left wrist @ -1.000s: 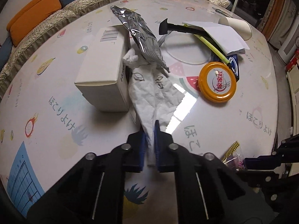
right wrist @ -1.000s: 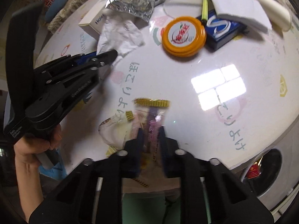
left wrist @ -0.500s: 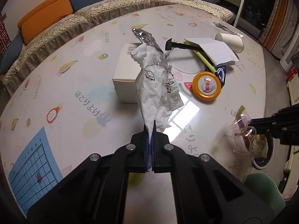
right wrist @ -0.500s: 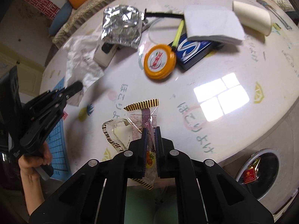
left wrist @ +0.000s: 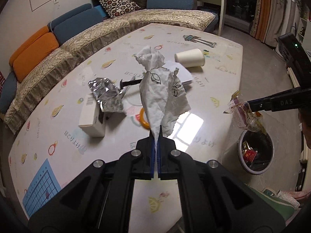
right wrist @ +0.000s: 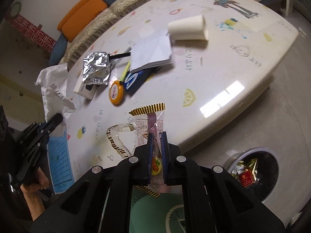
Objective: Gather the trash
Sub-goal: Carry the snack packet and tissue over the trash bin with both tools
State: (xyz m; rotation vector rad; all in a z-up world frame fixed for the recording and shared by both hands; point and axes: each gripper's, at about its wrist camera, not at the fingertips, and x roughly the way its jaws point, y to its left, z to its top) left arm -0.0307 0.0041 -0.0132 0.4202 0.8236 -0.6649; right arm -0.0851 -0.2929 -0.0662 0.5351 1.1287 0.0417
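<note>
- The left tongs (left wrist: 155,136) are pinched tight on the bottom corner of a crumpled paper (left wrist: 161,89), which stands up limp above the jaws, clear of the bench (left wrist: 58,128).
- The right tongs (right wrist: 157,141) pinch a clear wrapper (right wrist: 147,122) near its middle; its jaws have just been closing on it. In the left view the wrapper hangs just above the bin (left wrist: 254,151) on the floor beside the bench.
- Both pieces look very light and soft. The paper is grippy; the film is slick and may slip, so a hold on its crimped gold edge would be surer.
- Farther out on the bench, a foil bag (left wrist: 106,95) lies on a white box (left wrist: 91,120): light, crinkly, best taken by an edge.
- Beyond lies a paper cup (left wrist: 189,60) on its side, light, crushable, and likely to roll; I would pinch its rim.
</note>
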